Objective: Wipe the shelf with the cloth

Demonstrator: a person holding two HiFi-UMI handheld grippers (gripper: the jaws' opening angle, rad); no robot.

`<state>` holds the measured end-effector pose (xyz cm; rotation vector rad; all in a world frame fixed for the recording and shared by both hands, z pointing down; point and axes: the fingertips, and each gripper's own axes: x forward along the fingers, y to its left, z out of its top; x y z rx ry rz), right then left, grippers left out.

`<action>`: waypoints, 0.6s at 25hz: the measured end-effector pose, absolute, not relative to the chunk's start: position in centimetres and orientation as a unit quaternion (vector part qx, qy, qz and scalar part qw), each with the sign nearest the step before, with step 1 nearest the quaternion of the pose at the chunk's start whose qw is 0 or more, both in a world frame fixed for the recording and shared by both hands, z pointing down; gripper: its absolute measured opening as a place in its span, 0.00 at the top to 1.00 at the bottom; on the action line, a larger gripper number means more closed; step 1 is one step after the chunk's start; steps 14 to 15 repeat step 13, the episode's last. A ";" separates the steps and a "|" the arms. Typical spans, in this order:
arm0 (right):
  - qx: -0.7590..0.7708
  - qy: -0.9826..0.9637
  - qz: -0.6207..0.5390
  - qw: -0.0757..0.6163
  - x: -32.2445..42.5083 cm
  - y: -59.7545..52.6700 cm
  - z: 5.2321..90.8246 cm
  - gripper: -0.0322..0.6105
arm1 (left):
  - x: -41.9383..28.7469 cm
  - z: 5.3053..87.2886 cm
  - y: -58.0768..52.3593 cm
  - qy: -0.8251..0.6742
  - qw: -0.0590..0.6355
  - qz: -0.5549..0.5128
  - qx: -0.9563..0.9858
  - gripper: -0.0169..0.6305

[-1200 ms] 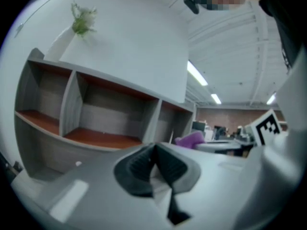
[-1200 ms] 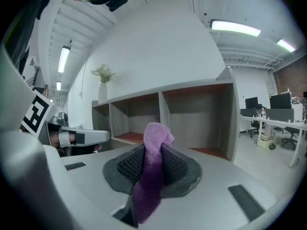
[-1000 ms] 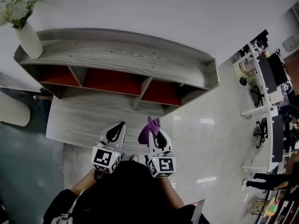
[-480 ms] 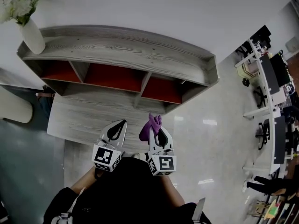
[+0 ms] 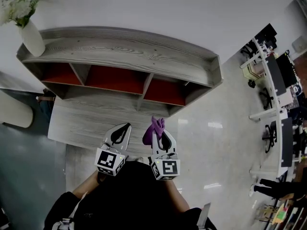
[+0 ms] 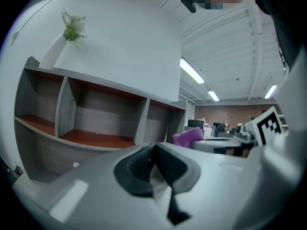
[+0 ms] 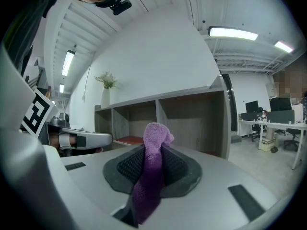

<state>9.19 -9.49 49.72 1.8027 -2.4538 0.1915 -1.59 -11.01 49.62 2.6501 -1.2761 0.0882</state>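
- Almost nothing has changed over the last second: both grippers stay side by side close to the person's body, and only the view of the shelf has drifted slightly. I judge the wiping has not begun.
- The left gripper [image 5: 120, 134] has its jaws closed on nothing and does no work.
- The right gripper [image 5: 162, 137] has its jaws clamped on the purple cloth [image 7: 152, 164]. A tuft stands up past the jaw tips and the rest hangs down between the pads.
- The cloth is in the air above the near edge of the grey tabletop [image 5: 81, 123], touching neither it nor the shelf.
- The shelf [image 5: 124, 51] lies farther off, well apart from the cloth. Its three red-floored compartments look empty.
- A white vase [image 5: 32, 38] with flowers stands on the far left end of the shelf's top.
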 end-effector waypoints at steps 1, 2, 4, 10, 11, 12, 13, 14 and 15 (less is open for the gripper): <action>0.590 -0.803 0.062 0.046 9.2 -9.4 49.7 0.84 | -1.5 49.6 -11.0 -0.431 0.100 0.030 0.896 0.97; 0.590 -0.804 0.062 0.046 9.2 -9.4 49.7 0.84 | -1.5 49.7 -10.9 -0.430 0.101 0.030 0.897 0.97; 0.590 -0.804 0.061 0.047 9.1 -9.3 49.8 0.84 | -1.4 49.8 -10.8 -0.429 0.102 0.031 0.897 0.97; 0.588 -0.805 0.060 0.050 9.3 -9.0 49.9 0.84 | -1.0 49.8 -10.5 -0.426 0.103 0.032 0.898 0.97; 0.589 -0.805 0.060 0.050 9.3 -8.9 49.9 0.84 | -0.9 49.9 -10.4 -0.426 0.103 0.031 0.898 0.97; 0.589 -0.804 0.059 0.050 9.4 -8.8 49.8 0.84 | -0.9 49.9 -10.3 -0.426 0.104 0.031 0.898 0.97; 0.590 -0.804 0.059 0.050 9.4 -8.8 49.8 0.84 | -0.9 49.9 -10.2 -0.426 0.104 0.031 0.898 0.97; 0.590 -0.804 0.059 0.050 9.4 -8.8 49.8 0.84 | -0.9 49.9 -10.2 -0.426 0.104 0.031 0.898 0.97; 0.590 -0.804 0.059 0.050 9.4 -8.8 49.8 0.84 | -0.9 49.9 -10.2 -0.426 0.104 0.031 0.898 0.97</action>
